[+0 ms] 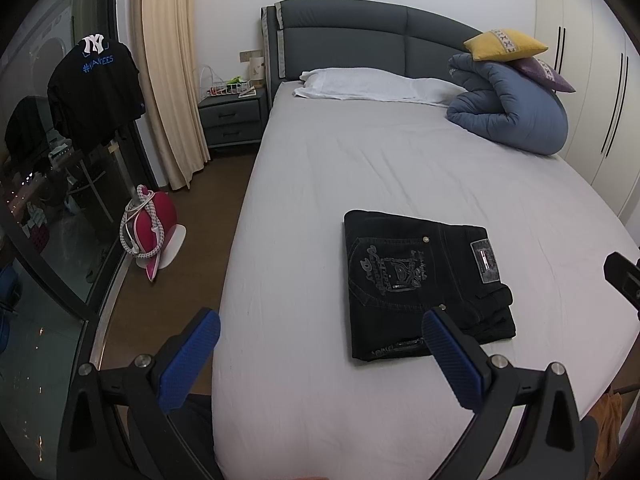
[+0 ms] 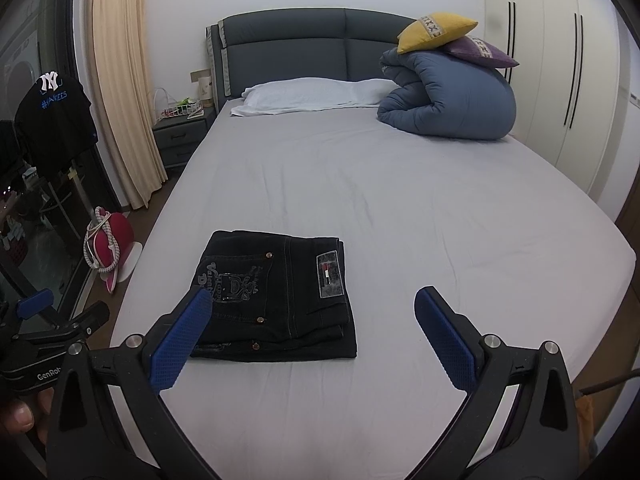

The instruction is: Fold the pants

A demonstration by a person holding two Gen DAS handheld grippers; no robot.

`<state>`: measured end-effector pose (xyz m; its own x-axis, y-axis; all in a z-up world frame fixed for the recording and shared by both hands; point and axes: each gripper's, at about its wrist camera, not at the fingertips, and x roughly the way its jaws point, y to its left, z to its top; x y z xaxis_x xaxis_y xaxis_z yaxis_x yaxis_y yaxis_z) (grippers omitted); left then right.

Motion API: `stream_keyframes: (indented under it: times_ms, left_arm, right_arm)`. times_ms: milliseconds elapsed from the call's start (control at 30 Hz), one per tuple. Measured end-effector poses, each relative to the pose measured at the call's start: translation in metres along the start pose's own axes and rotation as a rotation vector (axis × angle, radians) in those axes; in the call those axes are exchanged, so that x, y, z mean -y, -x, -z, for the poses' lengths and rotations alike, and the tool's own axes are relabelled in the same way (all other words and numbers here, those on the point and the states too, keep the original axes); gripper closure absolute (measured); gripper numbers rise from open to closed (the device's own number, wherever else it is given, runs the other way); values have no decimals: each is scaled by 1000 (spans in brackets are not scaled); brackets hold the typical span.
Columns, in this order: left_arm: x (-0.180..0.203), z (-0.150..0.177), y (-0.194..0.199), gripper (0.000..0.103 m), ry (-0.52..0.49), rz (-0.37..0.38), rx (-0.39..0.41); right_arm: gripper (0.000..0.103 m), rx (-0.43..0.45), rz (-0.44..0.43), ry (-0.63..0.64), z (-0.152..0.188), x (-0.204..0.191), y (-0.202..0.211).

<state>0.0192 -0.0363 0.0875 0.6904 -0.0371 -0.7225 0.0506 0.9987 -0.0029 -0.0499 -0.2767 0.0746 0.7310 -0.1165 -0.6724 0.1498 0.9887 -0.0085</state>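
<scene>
Black jeans (image 1: 424,284) lie folded into a compact rectangle on the grey bed sheet (image 1: 360,168), back pocket and label patch facing up. They also show in the right wrist view (image 2: 276,300). My left gripper (image 1: 320,336) is open and empty, held above the bed's near edge, just in front of the pants' left side. My right gripper (image 2: 312,320) is open and empty, in front of the pants' right side. The left gripper's body (image 2: 60,332) shows at the left edge of the right wrist view.
A rolled blue duvet (image 2: 452,100) with a yellow cushion (image 2: 436,30) and a purple one sits at the bed's far right, beside a white pillow (image 2: 312,94). A nightstand (image 1: 232,118), curtain, red iron (image 1: 150,228) and hanging black shirt are on the left. Wardrobes (image 2: 560,80) stand on the right.
</scene>
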Motion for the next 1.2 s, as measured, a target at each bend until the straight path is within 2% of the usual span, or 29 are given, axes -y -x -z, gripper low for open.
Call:
stream_keyframes:
  times_ms: [1200]
  left_arm:
    - [-1,5,1,0,0,4,-11]
  right_arm:
    - [0,-7,-8,4,2,-4,1]
